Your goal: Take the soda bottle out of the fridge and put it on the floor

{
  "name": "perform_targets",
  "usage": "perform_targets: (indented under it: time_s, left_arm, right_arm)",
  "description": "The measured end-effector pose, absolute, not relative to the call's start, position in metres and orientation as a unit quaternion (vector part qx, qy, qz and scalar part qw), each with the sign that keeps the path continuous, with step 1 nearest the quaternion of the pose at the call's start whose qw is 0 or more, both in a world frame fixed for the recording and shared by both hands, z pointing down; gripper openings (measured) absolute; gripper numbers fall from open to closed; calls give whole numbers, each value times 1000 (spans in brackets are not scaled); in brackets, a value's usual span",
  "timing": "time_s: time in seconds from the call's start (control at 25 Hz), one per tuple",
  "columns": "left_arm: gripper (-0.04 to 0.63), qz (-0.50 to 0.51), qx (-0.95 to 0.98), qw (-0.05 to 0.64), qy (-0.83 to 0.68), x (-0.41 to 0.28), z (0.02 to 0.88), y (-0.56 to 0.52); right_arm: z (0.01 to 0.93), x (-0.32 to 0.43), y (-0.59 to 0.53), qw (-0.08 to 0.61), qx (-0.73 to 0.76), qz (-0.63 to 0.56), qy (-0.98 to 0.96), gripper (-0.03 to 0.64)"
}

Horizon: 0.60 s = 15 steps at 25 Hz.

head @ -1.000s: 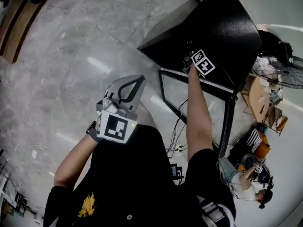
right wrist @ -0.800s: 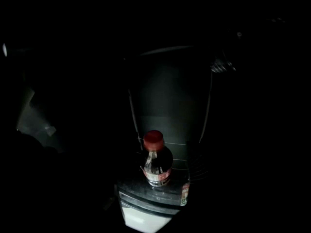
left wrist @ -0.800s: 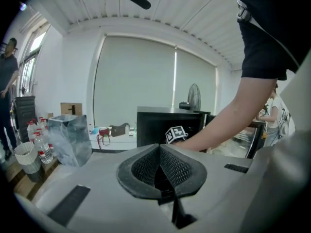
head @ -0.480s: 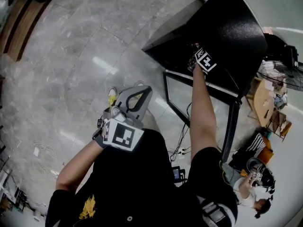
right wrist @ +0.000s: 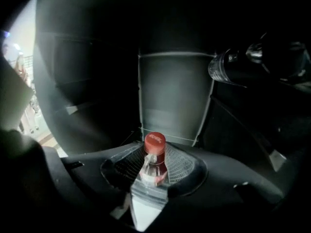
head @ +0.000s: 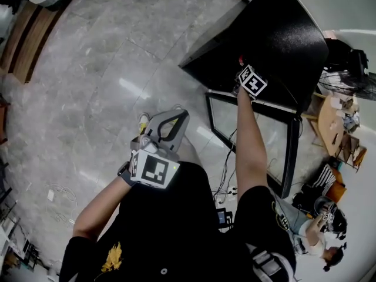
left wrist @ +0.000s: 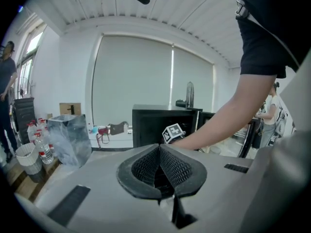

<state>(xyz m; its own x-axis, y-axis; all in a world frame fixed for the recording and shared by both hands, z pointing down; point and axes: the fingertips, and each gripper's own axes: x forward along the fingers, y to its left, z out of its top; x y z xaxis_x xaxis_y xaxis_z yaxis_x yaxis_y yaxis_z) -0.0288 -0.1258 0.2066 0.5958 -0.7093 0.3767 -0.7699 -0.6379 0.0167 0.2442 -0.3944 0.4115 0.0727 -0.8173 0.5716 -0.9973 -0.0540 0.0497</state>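
Black cloth of the person's T-shirt (head: pixel 176 234) fills the near edge of the head view. Just past it, on the left, the left gripper (head: pixel 170 117) is held close to the body over the grey marble floor (head: pixel 88 87). Its own view shows its ribbed fingers (left wrist: pixel 141 169) pressed together with nothing between them.

On the right, the person's bare right arm (head: pixel 247 151) stretches far forward across an open glass door (head: pixel 289 151) that stands out from the cabinet. Thin cables (head: pixel 226 175) trail over the floor under the arm. At the end of the arm, the marker cube (head: pixel 252 81) sits at the mouth of the black fridge (head: pixel 276 46), and the jaw end reaches inside, out of sight from above.

Inside the dark fridge, the right gripper (right wrist: pixel 154 161) has its meshed fingers (right wrist: pixel 180 166) clamped on the neck of the soda bottle (right wrist: pixel 153 165). The bottle stands upright between them, with its red cap (right wrist: pixel 155 143) rising just above the pads. Behind it is the pale grey back wall (right wrist: pixel 172 96) of the compartment. Higher and to the right, what looks like another dark bottle (right wrist: pixel 233 68) lies on its side.

Far right in the head view, a floor fan (head: pixel 346 81) stands beside the fridge. A seated person (head: pixel 317 234) is at the near right corner. Far left in the left gripper view, clear bottles (left wrist: pixel 41 144) are grouped beside a white bin (left wrist: pixel 26 159)
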Motion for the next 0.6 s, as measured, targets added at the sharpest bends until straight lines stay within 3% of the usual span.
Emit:
perform_targets:
  time_s: [0.6]
  left_arm:
    - [20, 164, 897, 77, -404, -56, 198, -91]
  right_arm:
    - [362, 200, -334, 235, 663, 156, -693, 118]
